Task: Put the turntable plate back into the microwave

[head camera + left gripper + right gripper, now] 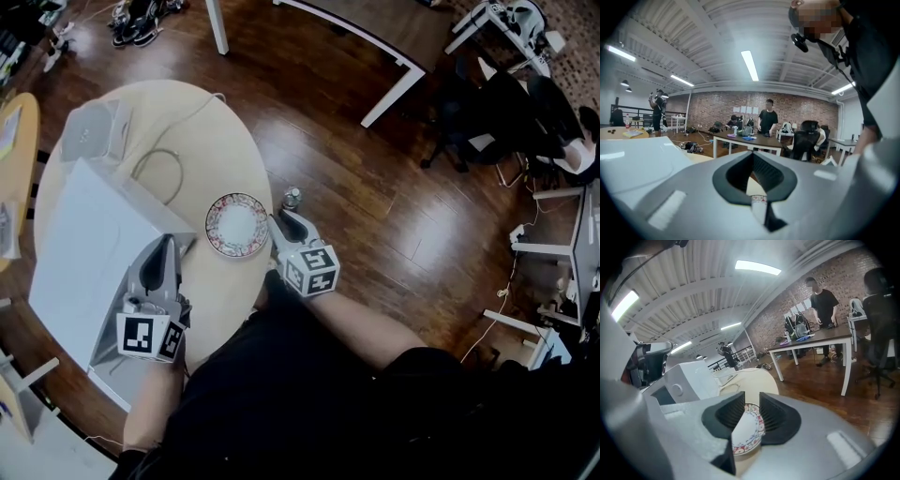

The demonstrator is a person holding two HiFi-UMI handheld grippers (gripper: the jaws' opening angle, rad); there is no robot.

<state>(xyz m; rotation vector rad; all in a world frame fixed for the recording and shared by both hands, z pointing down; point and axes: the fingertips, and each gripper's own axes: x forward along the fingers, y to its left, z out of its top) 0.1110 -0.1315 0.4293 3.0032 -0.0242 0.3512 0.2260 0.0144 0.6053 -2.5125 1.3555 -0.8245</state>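
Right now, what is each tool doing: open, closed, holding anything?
Left tool: closed, tips together, nothing held.
Right tool: open, with the plate showing between its pads, not gripped.

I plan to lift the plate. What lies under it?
The plate rests on the table, whose bare surface shows beside it. The spot directly beneath the plate is covered.

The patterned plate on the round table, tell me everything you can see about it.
The round ceramic-looking plate has a plain white centre and a wide rim patterned in red with small blue dots. It looks whole and empty, lying flat near the edge of the round beige table on the person's right, beside the white microwave. The right claw reaches its rim, jaws apart with the rim between them.
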